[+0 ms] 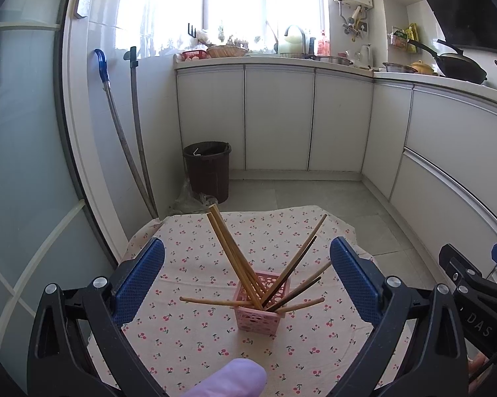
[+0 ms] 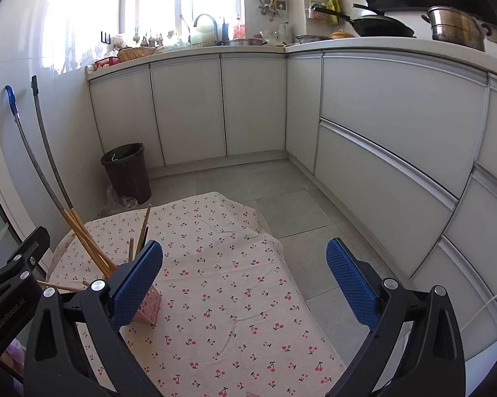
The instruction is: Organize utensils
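The left hand-held gripper (image 1: 247, 278) hovers above the cloth-covered worktop (image 1: 195, 337) with its blue pads spread wide and nothing between them; the right hand-held gripper (image 2: 245, 278) is likewise wide open and empty, aimed at a bare stretch of the cherry-print cloth (image 2: 228, 297); the pink holder (image 1: 261, 301) stands upright on the cloth, framed between the left fingers and a little ahead of them, so the left side seems placed to watch or steady it; the chopsticks (image 1: 230, 254) sit in the holder with their tips down and their upper ends fanned outward, some light wood leaning away to the left, some darker ones leaning right, and at least two lying nearly flat across the rim; that splay suggests they were dropped in singly rather than squared up; from the right wrist view the holder (image 2: 147, 307) is off to the left, partly hidden behind the left finger, well outside the open jaws; no loose utensil shows on the cloth, so the sorting looks close to done, with perhaps only straightening of the low-lying sticks left.
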A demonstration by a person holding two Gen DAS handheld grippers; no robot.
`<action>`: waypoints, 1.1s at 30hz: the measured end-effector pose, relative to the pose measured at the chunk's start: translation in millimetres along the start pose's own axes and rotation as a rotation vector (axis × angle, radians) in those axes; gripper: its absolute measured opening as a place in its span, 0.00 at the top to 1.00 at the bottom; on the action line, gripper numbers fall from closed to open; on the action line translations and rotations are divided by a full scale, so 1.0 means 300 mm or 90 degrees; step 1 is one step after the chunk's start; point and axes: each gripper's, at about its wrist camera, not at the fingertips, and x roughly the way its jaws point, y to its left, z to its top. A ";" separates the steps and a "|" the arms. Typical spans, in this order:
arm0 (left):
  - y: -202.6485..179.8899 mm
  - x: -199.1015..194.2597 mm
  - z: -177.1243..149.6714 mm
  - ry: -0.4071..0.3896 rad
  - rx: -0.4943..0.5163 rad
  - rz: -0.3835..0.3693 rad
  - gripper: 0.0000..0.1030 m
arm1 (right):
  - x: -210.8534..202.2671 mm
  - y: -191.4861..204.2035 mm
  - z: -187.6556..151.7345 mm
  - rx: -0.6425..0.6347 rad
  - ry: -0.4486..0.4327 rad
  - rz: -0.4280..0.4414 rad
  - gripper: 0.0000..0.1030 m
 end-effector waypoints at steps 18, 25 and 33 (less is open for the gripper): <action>0.000 0.015 -0.012 0.008 0.003 0.005 0.07 | 0.000 -0.003 -0.004 0.000 0.002 0.002 0.06; 0.002 0.016 -0.013 0.008 0.002 0.005 0.07 | 0.005 -0.009 -0.003 -0.001 0.007 0.003 0.06; 0.005 0.020 -0.016 0.011 0.003 0.005 0.07 | 0.010 -0.008 -0.004 -0.003 0.008 0.004 0.06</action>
